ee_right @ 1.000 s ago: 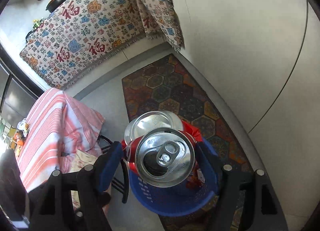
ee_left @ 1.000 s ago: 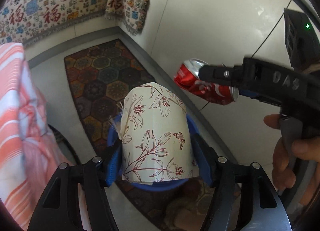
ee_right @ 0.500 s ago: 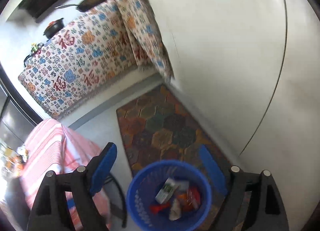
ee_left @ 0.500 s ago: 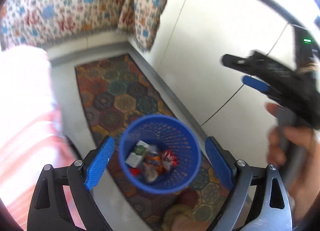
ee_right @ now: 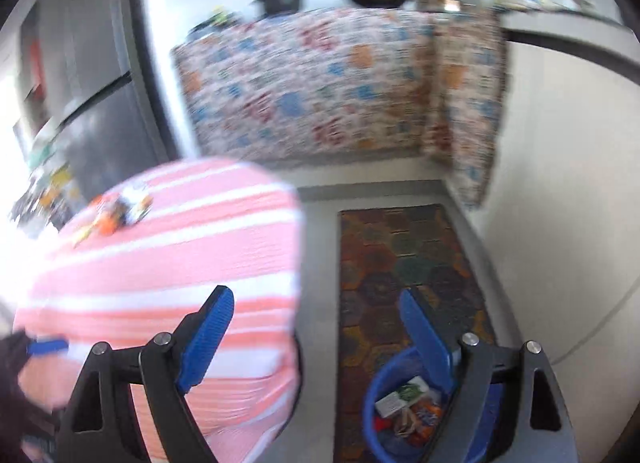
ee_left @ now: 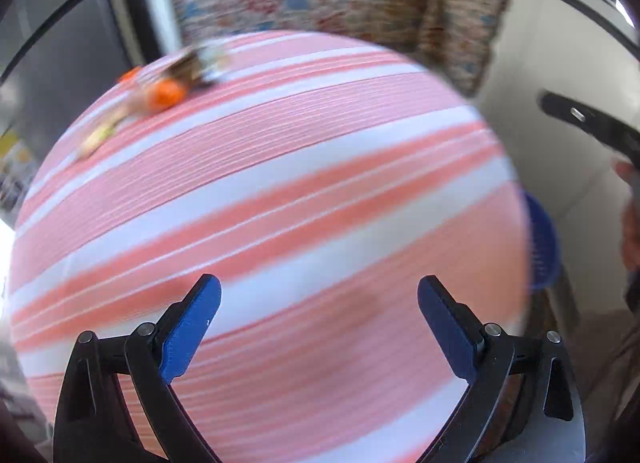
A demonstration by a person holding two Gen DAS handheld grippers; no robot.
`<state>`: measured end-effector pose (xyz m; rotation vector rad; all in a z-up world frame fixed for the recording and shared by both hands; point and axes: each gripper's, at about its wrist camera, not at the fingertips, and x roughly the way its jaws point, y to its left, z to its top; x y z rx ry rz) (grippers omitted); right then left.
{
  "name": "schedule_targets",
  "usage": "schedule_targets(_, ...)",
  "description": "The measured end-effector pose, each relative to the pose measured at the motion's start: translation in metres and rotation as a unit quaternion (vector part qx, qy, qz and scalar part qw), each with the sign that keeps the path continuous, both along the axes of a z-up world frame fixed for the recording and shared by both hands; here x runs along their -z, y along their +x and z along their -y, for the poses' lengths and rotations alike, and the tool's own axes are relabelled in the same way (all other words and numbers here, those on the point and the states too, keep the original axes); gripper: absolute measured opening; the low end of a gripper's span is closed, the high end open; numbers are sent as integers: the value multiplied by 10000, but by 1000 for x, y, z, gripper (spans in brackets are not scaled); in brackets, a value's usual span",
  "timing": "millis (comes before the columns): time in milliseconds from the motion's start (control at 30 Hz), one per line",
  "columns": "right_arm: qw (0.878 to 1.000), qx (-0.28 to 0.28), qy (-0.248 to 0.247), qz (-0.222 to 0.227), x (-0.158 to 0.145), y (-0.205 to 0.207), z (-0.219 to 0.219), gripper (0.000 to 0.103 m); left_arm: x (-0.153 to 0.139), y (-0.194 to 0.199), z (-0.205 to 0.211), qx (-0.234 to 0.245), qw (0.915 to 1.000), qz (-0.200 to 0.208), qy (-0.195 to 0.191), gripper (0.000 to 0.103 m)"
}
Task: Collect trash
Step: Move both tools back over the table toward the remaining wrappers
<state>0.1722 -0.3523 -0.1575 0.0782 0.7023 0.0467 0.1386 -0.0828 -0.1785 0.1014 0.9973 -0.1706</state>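
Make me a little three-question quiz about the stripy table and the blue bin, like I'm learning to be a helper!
1. True or false: the left gripper holds a cup.
2. Which colour are the stripes on the tablecloth: A green, B pink and white, C black?
3. Fill in: the trash already collected lies in the blue ____.

Key: 1 false, its jaws stand open and empty over the cloth. 2 B. 3 bin, which stands on the rug beside the table. More bits wait at the table's far edge.

Trash pile (ee_left: 160, 95) on striped cloth (ee_left: 280, 203) is smeared (possibly wrappers).
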Motion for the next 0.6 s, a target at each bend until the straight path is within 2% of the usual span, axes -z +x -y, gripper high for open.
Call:
schedule_targets(100,9978,-631,-97,-200,13,0,-63,87,13,8,-46,-452,9989,-2,112,99)
schedule_targets(167,9951,-904,-65,-400,24,2,-100,87,17,13,-72,-624,9980,72,-38,100)
schedule_targets(233,9918,-1109,-124,-624,35,6,-134,87,17,22,-89,-750,9971,123,-2,100)
schedule_targets(467,9834,-1232,-410,-1269,52,50,-213,87,25,49,-136,-890,9958,213,-82,103)
schedule_targets(600,9844,-1048,-501,-1324,62,76,-239,88,28,61,-146,-980,9949,226,-108,103)
